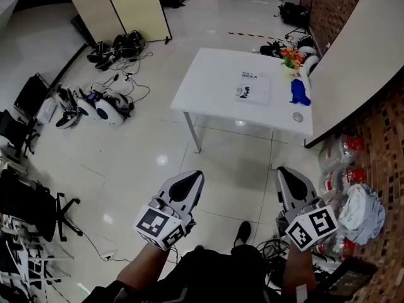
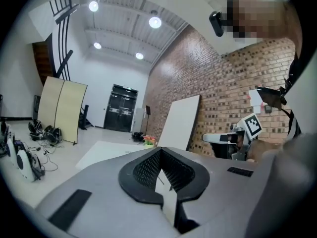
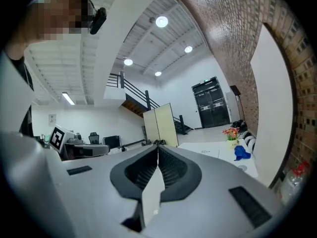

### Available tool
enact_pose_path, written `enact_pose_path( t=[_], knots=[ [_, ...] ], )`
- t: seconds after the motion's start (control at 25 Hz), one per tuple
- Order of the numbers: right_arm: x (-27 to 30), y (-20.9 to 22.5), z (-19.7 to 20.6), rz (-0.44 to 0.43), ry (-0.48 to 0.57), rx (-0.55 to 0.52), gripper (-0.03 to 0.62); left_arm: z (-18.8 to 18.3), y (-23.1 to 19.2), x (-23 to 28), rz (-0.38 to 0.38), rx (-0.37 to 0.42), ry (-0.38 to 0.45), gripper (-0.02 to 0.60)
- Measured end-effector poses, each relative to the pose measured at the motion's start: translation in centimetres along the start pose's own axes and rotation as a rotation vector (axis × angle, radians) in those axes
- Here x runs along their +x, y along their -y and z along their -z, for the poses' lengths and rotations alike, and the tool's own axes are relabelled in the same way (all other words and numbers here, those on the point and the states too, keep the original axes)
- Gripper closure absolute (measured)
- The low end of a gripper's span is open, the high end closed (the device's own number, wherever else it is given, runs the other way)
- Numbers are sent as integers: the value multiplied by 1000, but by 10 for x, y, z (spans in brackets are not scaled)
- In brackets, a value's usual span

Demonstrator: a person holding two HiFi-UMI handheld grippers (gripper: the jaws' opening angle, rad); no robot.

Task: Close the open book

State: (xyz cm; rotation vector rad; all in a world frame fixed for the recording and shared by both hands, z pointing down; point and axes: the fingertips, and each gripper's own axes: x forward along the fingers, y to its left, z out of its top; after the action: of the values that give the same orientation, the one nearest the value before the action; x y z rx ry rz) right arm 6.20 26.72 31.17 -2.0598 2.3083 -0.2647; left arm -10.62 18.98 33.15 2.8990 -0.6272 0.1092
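1. Two hand-held grippers sit low in the head view, both pointing forward over the floor (image 1: 158,144). The left hand-held gripper (image 1: 189,179) has its jaws pressed together with nothing between them.
2. The right hand-held gripper (image 1: 285,172) matches it: jaws together, no gap, empty. Each one carries its marker cube, the left cube (image 1: 159,226) and the right cube (image 1: 311,227), nearest the person.
3. Between the two, at the bottom edge, there's a dark shoe (image 1: 242,233) on the glossy tiles.
4. Off to the right, bottles in clear wrap (image 1: 344,150) sit at the foot of the brick wall (image 1: 385,125).
5. Further out stands the white desk (image 1: 208,81), well apart from both hand-held grippers.
6. And there's the book (image 1: 254,87), lying flat right of the desk's middle, a single white rectangle with dark print facing up. From here it looks closed.
7. Just right of the book lies a blue object (image 1: 299,92), with a small round grey thing (image 1: 297,117) nearer the desk's front right corner.
8. At the desk's far right edge, a small pot of flowers (image 1: 291,59).
9. A big white board (image 1: 360,62) leans along the brick wall beside the desk.
10. Left of the desk, gear and cables (image 1: 101,106) lie on the floor, and beyond them stands a pale folding screen (image 1: 126,8).
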Motion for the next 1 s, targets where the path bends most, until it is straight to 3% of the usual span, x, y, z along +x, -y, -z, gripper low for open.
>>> enact_pose_path(
  t=[0.2, 0.4, 0.72, 1.0],
  knots=[
    [-24, -82, 18, 74, -21, -7, 592, 19, -6, -77, 69, -26, 41, 588],
    [-58, -153, 28, 96, -35, 6, 592, 29, 2, -141, 117, -28, 10, 588],
    [-150, -175, 31, 121, 13, 12, 592, 26, 87, -183, 149, -6, 25, 588],
    [-249, -168, 27, 77, 47, 7, 592, 23, 196, -204, 127, 58, 23, 587]
  ],
)
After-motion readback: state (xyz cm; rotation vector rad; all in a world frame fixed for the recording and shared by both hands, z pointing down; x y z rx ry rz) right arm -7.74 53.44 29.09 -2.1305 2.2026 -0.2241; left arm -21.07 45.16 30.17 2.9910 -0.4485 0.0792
